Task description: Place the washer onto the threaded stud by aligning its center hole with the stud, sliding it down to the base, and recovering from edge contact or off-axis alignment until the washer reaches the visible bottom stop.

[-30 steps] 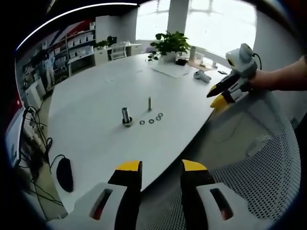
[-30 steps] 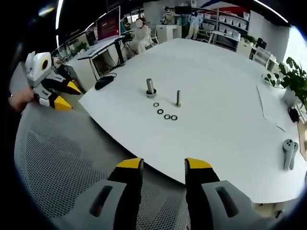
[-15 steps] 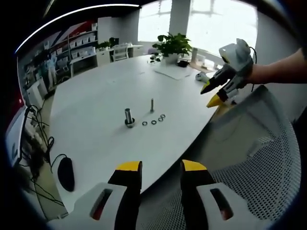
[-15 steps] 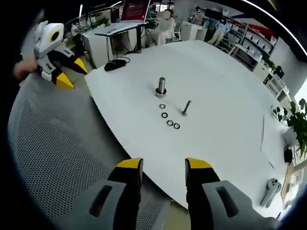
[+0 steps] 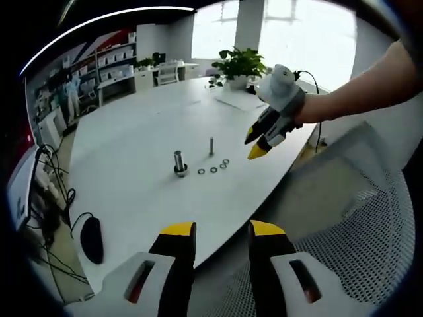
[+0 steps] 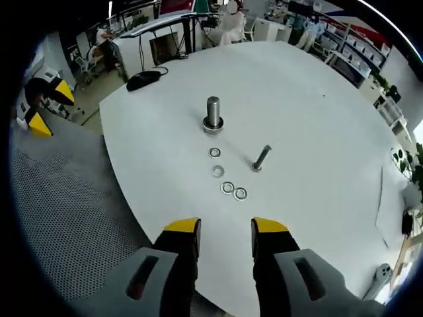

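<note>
On the white table [image 5: 125,145] a thick threaded stud [image 5: 179,162] stands upright on a round base. Beside it stands a thinner bolt [image 5: 211,145], with several loose washers [image 5: 213,170] in a short row in front. My right gripper [image 5: 253,145] hangs above the table just right of that row. In the right gripper view the stud [image 6: 212,113], the bolt [image 6: 262,158] and the washers [image 6: 228,187] lie just ahead of my right gripper [image 6: 225,228], which is open and empty. My left gripper [image 5: 221,231] is open, held back over the table's near edge.
A grey mesh chair [image 5: 357,244] sits under both grippers at the table's edge [image 6: 125,191]. A black mouse [image 5: 90,239] lies near the left edge, with cables beyond it. A potted plant [image 5: 238,61] and a paper sheet [image 5: 234,99] are at the far end.
My right gripper has moved from beside the chair in over the table, close to the washers. The left gripper has stayed almost still.
</note>
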### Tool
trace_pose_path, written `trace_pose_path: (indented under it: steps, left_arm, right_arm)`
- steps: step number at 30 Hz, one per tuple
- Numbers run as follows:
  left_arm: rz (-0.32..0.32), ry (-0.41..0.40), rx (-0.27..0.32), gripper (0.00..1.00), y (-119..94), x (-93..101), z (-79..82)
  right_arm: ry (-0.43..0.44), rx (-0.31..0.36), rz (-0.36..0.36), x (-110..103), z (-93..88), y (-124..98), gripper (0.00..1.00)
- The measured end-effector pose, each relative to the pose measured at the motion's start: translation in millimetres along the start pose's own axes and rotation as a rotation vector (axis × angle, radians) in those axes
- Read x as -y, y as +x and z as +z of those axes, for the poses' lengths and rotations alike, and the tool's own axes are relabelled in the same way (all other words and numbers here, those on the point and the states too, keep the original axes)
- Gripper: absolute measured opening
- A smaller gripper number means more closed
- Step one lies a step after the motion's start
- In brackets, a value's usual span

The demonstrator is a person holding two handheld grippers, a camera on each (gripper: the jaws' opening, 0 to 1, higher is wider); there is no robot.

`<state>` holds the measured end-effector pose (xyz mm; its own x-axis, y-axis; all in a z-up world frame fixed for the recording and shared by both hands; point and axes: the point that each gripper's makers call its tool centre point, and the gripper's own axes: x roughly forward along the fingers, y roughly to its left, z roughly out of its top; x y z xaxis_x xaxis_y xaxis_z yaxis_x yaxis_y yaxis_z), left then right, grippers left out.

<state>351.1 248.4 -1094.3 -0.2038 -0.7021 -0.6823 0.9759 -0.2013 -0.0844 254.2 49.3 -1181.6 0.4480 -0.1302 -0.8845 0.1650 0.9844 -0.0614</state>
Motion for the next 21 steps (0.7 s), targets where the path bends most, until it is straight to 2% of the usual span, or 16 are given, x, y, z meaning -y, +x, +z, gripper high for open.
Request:
trace_pose_path:
  steps: [7,11,14,17,19,21]
  left_arm:
    - [0.002,-0.006,0.004,0.29,-1,-0.1,0.7]
    - [0.009,-0.006,0.006,0.29,-2,-1.4,1.1]
    - [0.013,-0.009,0.010,0.29,-2,-2.3,1.8]
    - [0.015,-0.008,0.006,0.29,-2,-2.9,0.9]
    - [0.013,-0.011,0.006,0.29,-2,-2.7,1.1]
    - [0.014,-0.010,0.013,0.29,-2,-3.2,2.5]
  right_arm:
    - [-0.001,-0.056,0.009,12,-4.4,23,0.30]
    - [-0.046,-0.083,0.010,21,-5.3,35,0.30]
    - [0.014,-0.080,0.025,26,-2.2,44,0.30]
    - [0.015,-0.086,0.029,31,-0.7,53,0.30]
    - [-0.014,-0.098,0.050,25,0.5,55,0.30]
    - [-0.129,-0.130,0.059,19,0.5,53,0.27]
